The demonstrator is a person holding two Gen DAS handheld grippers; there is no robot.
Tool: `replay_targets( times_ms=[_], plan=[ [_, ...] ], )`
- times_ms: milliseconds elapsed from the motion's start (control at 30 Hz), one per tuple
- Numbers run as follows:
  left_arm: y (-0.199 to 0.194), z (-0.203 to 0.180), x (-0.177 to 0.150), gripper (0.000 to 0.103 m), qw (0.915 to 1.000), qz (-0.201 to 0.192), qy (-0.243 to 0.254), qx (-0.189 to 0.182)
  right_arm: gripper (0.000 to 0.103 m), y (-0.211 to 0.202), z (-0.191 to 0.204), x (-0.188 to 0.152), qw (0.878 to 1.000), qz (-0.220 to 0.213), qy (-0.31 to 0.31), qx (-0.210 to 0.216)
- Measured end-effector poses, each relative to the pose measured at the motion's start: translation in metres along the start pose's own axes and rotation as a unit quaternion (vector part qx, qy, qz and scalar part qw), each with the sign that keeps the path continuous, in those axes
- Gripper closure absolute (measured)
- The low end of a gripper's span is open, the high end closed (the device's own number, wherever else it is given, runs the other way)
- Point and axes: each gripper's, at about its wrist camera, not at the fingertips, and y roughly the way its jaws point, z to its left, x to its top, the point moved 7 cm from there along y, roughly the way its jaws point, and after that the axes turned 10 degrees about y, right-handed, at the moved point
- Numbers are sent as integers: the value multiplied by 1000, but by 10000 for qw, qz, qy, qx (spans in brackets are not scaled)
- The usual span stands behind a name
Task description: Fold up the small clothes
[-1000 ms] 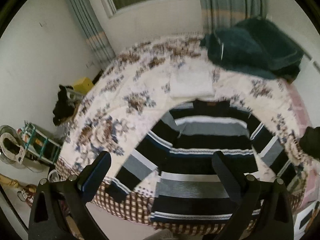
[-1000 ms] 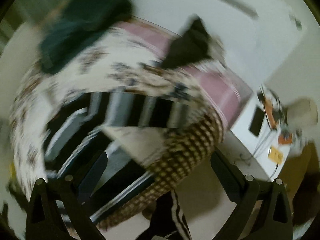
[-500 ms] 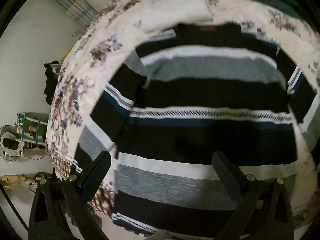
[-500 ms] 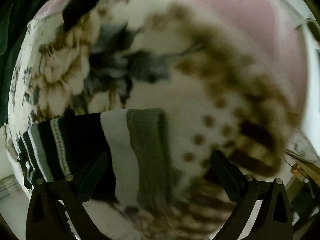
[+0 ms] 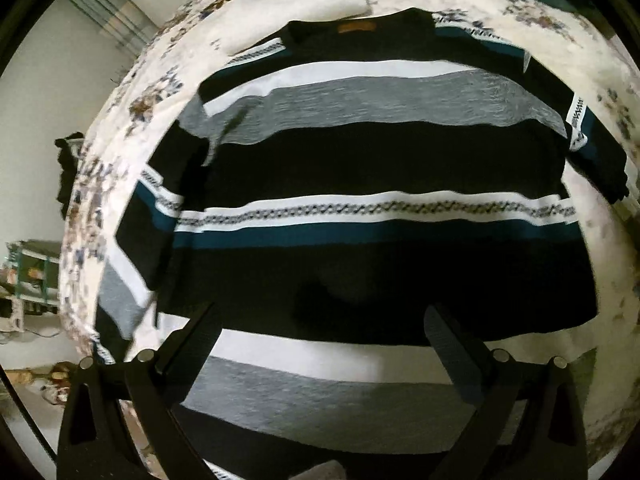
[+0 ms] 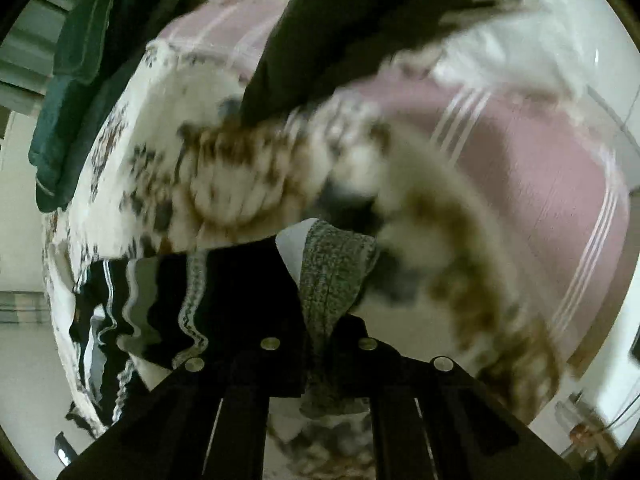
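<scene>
A striped sweater, black, white, grey and teal, lies flat on the floral bedspread. My left gripper is open and hovers over the sweater's lower body, near the white and grey bands. In the right wrist view my right gripper is shut on the sweater's sleeve, pinching its grey and white end just above the bedspread. The rest of the sweater lies bunched to the left.
A folded white garment lies above the sweater's collar. A dark green blanket is heaped at the far end. A black garment lies on the pink sheet. Clutter stands on the floor at left.
Both grippers dropped close to the bed. The right gripper moved onto the sleeve end and closed on it. The left stayed open and moved nearer over the sweater's body.
</scene>
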Motion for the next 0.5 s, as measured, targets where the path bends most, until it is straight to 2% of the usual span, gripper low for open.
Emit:
replay_targets(
  times_ms=[100,167,267,367,400,500],
  plan=[
    [7,-6,0,0,9999,-2,-77,-109,95,7,9,14,9998,-24,-190,-57],
    [13,-5,-2,0,9997,35,-170,-171,95,15,24,20,9996,194,-213,15],
    [19,2,-7,0,9993,66,-277,-224,94,14,17,25,9989,432,135,137],
    [24,19,-16,0,9991,65,-370,-190,94,18,20,19,9975,370,548,249],
    [25,26,-18,0,9990,59,-402,-160,94,16,27,15,9970,319,632,306],
    [31,60,-27,0,9981,59,-620,1,94,0,81,-6,9973,218,451,542]
  ],
)
